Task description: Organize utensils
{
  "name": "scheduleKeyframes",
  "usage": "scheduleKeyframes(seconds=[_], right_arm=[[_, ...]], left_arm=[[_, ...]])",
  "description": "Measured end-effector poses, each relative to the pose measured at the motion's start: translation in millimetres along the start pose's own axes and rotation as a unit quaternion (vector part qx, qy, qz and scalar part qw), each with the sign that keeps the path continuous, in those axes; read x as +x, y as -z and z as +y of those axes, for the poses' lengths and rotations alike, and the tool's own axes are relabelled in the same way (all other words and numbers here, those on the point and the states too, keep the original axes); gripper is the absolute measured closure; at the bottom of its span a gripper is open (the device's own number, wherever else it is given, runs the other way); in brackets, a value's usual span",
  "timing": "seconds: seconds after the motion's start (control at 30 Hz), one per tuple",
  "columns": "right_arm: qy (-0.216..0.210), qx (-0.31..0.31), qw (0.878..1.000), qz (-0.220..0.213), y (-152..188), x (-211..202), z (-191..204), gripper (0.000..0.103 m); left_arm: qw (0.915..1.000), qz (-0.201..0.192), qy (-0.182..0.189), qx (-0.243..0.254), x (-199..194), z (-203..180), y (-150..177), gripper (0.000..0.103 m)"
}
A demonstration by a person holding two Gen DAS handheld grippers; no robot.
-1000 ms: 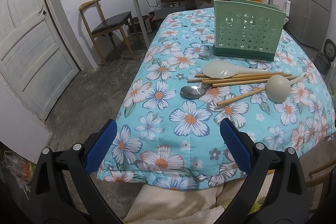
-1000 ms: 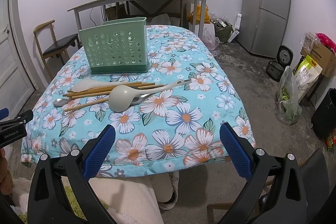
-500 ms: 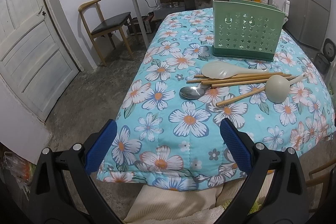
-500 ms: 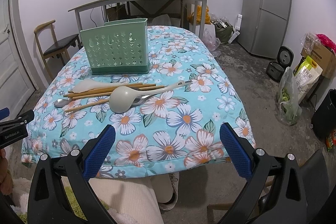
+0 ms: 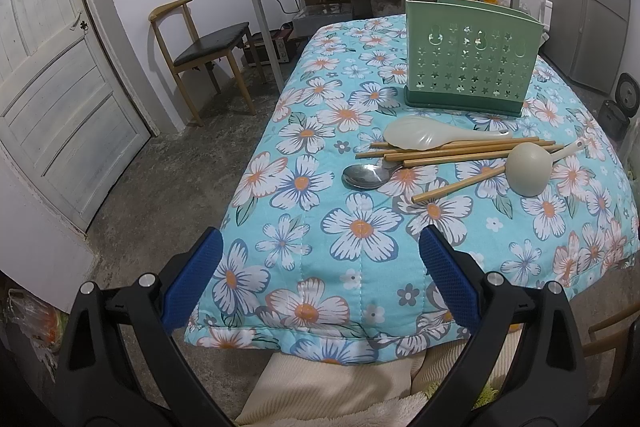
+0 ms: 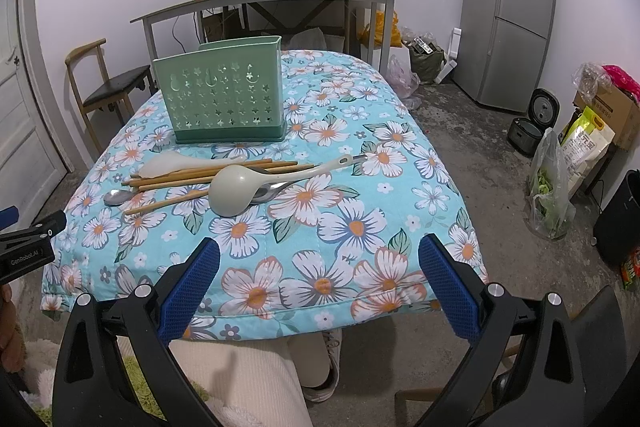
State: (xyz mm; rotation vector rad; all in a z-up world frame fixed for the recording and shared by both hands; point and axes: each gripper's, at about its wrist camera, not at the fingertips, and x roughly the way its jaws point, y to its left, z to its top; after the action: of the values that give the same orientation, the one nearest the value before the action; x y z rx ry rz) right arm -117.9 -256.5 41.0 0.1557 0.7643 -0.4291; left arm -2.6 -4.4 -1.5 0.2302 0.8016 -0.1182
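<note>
Your left gripper (image 5: 320,267) was spread wide and empty over the near edge of the flowered cloth (image 5: 304,219). At about 1 o'clock from it lay the metal spoon (image 5: 366,175), the rice paddle (image 5: 416,135), the chopsticks (image 5: 460,153) and the ladle (image 5: 530,169), piled together. The green holder (image 5: 468,63) stood upright behind them. Your right gripper (image 6: 318,273) was also released, holding nothing, with the pile at 11 o'clock.
</note>
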Motion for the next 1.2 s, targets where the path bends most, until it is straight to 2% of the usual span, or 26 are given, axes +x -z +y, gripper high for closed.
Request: scheduleKeyframes(seconds=[0.6,1.2], right_arm=[[0.001,0.002,1.0,0.0,-0.3,-0.1,-0.1,0.006],[-0.007,-0.002,1.0,0.014,-3.0,17.9,8.2,0.006]], left_arm=[[1.0,0.003,0.001,0.001,1.4,0.2,1.3,0.008],[0.9994,0.033,0.005,0.003,26.4,-0.4,-2.2,0.008]])
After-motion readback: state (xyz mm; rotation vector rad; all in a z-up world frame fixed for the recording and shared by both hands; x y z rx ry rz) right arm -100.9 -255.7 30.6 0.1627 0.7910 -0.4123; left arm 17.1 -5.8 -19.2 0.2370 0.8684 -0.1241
